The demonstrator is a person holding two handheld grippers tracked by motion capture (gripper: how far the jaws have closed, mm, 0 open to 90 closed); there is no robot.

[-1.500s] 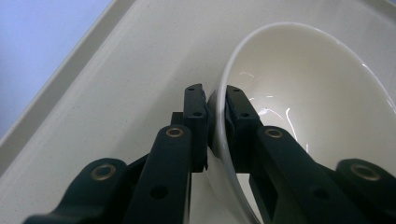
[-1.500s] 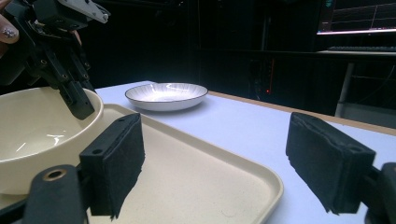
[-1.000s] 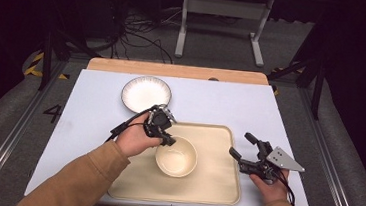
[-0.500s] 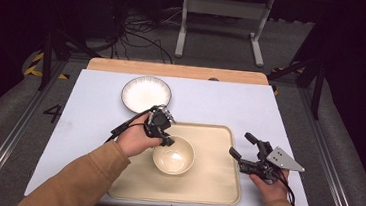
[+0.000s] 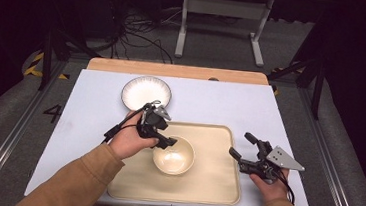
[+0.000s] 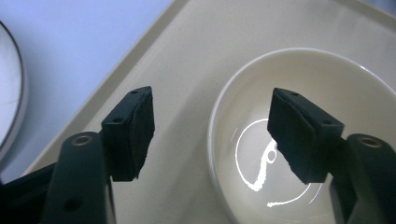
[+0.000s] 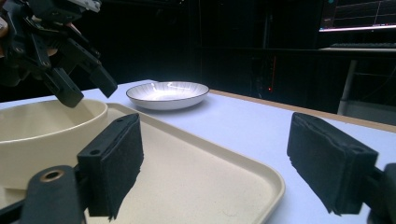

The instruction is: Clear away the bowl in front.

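Straddling the bowl's (image 5: 174, 156) rim at frame centre, the left gripper (image 5: 163, 141) has just been opening, its jaws clear of it, leaving the bowl seated on the tray (image 5: 214, 186). Lower right, the right gripper (image 5: 242, 148) waits wide, empty.

My arms wear tan-brown sleeves (image 5: 82, 174), and each hand carries a black gripper with thick dark foam pads (image 6: 135, 130), screw holes, a trailing black cable (image 5: 118, 127) and a grey three-cornered plate (image 5: 281, 158).
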